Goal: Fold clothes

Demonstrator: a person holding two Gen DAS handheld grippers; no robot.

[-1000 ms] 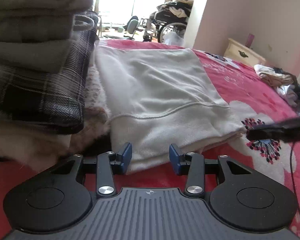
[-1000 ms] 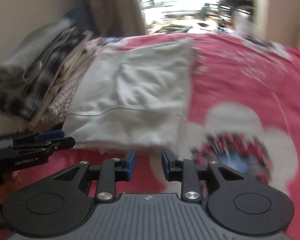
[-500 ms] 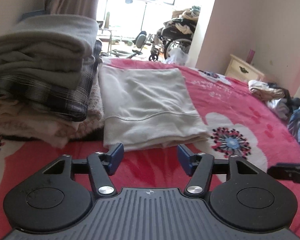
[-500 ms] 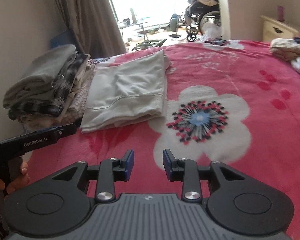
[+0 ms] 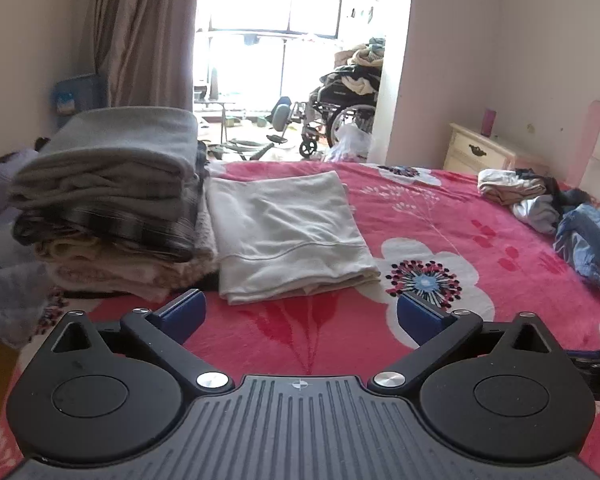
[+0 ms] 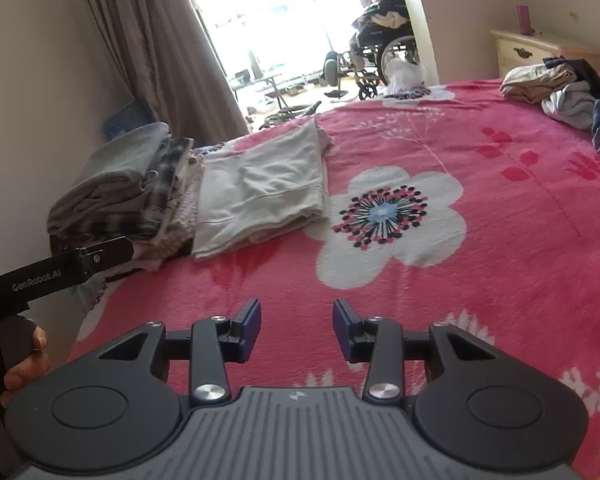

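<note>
Progress: one cream garment [image 5: 288,232] lies folded flat on the bed [image 5: 440,216], its left edge against a stack of folded clothes [image 5: 112,200]; that item appears finished. Work remaining, by my judgement: a loose heap of unfolded clothes [image 5: 556,208] sits far ahead and to the right of both claws, near the headboard end. Left claw [image 5: 300,316]: jaws opening and spread wide, nothing between them; the folded garment lies just ahead of it, apart from the pads. Right claw [image 6: 296,326]: jaws opening, partly apart, empty; the folded garment lies ahead and to its left, well apart, with only bare bedspread before the pads. Neither claw holds cloth.
</note>
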